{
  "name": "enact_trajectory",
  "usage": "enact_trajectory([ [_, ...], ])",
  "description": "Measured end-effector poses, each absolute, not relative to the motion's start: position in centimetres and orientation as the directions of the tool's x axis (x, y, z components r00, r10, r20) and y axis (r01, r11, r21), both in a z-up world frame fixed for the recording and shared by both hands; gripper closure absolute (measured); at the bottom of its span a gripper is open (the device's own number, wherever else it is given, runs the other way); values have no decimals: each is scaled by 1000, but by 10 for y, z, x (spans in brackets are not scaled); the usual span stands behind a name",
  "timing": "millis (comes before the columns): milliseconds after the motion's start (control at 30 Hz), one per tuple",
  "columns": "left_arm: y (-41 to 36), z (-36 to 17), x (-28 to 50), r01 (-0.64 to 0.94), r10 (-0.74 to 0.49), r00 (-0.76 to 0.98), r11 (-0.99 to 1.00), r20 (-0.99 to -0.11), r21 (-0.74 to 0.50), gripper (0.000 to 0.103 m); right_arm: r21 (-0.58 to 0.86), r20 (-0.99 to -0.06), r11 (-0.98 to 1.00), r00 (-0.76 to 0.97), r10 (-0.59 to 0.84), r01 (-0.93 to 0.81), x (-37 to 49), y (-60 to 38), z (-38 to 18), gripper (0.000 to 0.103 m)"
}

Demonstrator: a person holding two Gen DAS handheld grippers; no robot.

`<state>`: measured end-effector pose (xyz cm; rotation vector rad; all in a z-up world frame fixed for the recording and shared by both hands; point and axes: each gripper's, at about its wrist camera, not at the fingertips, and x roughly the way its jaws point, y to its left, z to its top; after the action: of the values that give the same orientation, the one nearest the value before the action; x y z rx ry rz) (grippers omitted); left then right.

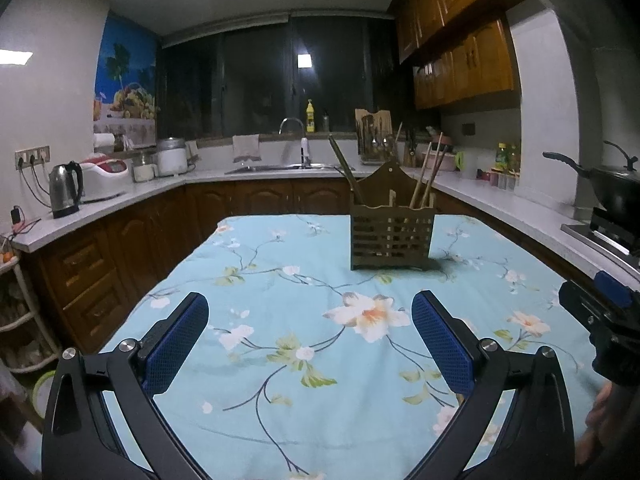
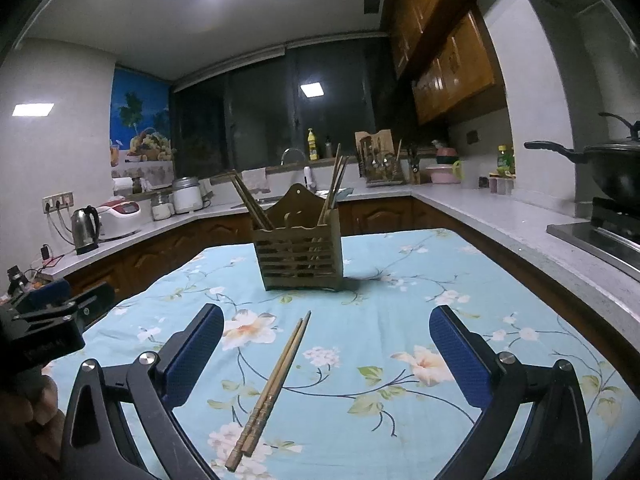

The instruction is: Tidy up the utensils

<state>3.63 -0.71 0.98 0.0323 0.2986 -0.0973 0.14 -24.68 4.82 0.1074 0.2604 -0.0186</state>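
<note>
A slatted wooden utensil holder stands on the floral blue tablecloth, with several chopsticks leaning in its left and right compartments. It also shows in the right wrist view. A pair of wooden chopsticks lies flat on the cloth between my right gripper's fingers. My right gripper is open and empty above them. My left gripper is open and empty over bare cloth, short of the holder.
Kitchen counters wrap around the table, with a kettle, a rice cooker, a sink and a wok on the stove at right. A second utensil rack stands on the back counter.
</note>
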Motion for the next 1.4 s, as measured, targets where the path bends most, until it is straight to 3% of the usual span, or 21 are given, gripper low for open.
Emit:
enact_trajectory([
  [1400, -8, 9, 37, 104, -94, 953, 994, -287, 21, 0, 102, -270, 994, 963, -12, 41, 3, -249, 43, 0],
])
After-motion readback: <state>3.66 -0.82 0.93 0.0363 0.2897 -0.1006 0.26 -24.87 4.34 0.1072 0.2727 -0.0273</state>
